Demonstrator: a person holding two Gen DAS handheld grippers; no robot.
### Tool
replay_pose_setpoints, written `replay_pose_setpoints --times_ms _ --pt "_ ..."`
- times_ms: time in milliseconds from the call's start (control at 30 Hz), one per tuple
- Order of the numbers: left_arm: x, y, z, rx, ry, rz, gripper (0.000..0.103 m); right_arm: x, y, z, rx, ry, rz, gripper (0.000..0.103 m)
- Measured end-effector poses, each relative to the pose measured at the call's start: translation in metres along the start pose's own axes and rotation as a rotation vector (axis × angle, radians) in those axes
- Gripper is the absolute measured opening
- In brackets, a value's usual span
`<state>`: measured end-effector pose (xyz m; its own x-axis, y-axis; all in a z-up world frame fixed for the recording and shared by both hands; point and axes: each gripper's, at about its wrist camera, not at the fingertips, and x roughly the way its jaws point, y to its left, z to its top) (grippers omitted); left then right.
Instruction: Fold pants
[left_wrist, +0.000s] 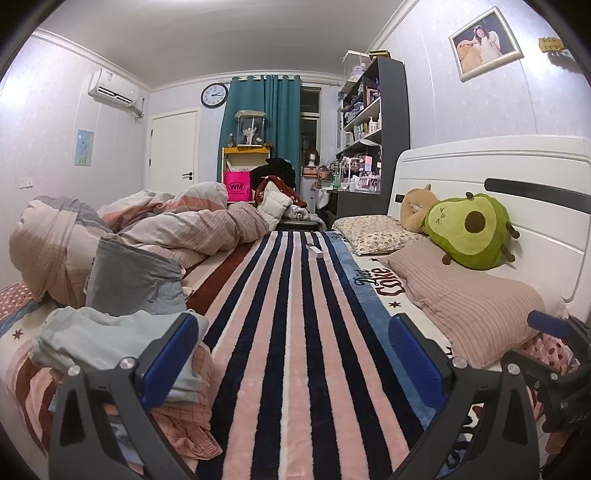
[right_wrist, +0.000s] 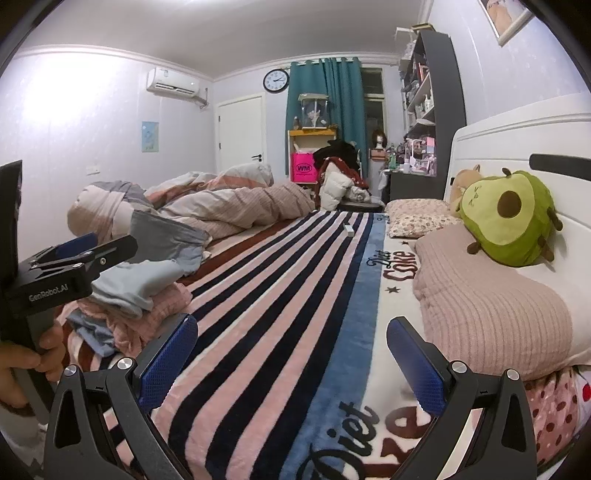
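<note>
Both claws — left claw (left_wrist: 293, 354) and right claw (right_wrist: 291, 360) — stood apart and empty over the striped blanket (left_wrist: 295, 332), likely kept bare for folding. The clothes pile (left_wrist: 122, 339), presumably holding the pants, lay at 9 o'clock.

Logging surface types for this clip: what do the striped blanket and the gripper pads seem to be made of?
Striped blanket: looks like plush fleece, matte, with a fuzzy nap. Left gripper pads: probably blue rubber or plastic, with a fine grid texture, clearer on the right gripper.
</note>
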<state>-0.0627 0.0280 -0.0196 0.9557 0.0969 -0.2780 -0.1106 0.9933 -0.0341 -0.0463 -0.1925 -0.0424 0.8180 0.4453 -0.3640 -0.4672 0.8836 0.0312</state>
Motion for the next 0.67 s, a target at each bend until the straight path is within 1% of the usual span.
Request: replay_pose_setpoints --times_ms 533,600,667 --pt "0.0013 0.0012 -0.0016 0.002 0.006 -0.003 0.102 0.0013 0.0040 0.0056 0.001 0.002 -0.010 0.102" --pt "0.0014 0.0014 -0.0024 0.006 0.008 -0.019 0.102 0.0015 0.0035 0.0055 -0.003 -0.002 -0.012 0.102" --pt "0.0029 0.0017 -0.0029 0.002 0.014 -0.018 0.102 0.0009 0.0030 0.0049 -0.007 -0.013 -0.018 0.102"
